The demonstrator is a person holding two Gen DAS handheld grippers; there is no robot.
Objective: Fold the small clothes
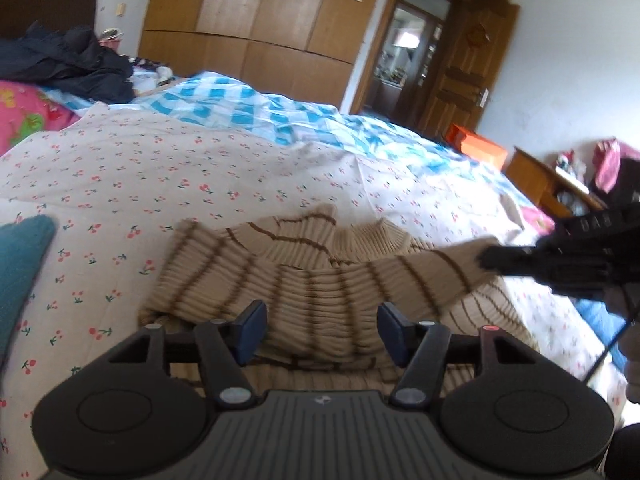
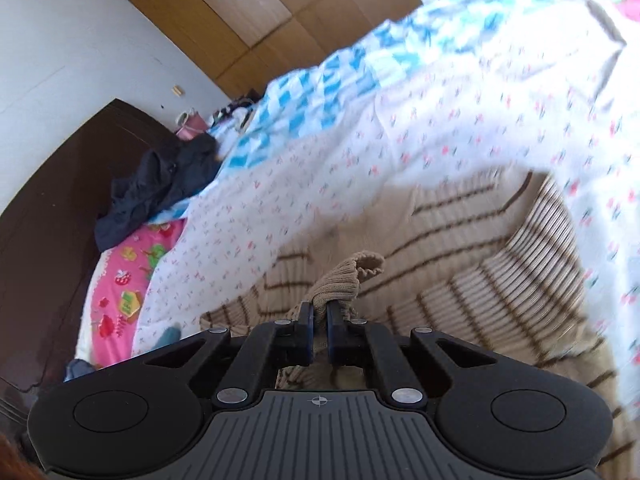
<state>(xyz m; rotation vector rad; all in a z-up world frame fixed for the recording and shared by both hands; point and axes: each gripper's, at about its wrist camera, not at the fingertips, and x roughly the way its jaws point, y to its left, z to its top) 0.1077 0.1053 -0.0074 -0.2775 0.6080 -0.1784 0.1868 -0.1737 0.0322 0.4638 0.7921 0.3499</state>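
A beige ribbed sweater with brown stripes (image 1: pixel 320 280) lies on the cherry-print bed sheet (image 1: pixel 160 168). My left gripper (image 1: pixel 320 326) is open, its blue pads on either side of the sweater's near part, holding nothing. My right gripper (image 1: pixel 486 258) comes in from the right, shut on the sweater's sleeve cuff and holding that sleeve (image 1: pixel 432 276) across the body. In the right wrist view my right gripper (image 2: pixel 319 316) is shut on the ribbed cuff (image 2: pixel 348 276), above the sweater (image 2: pixel 460 248).
A teal cloth (image 1: pixel 20 264) lies at the left. A dark garment pile (image 1: pixel 68 64) and pink pillow (image 1: pixel 20 116) sit at the bed head. A blue checked quilt (image 1: pixel 248 108) covers the far side. A wardrobe (image 1: pixel 256 20), door and wooden nightstand (image 1: pixel 536 176) stand beyond.
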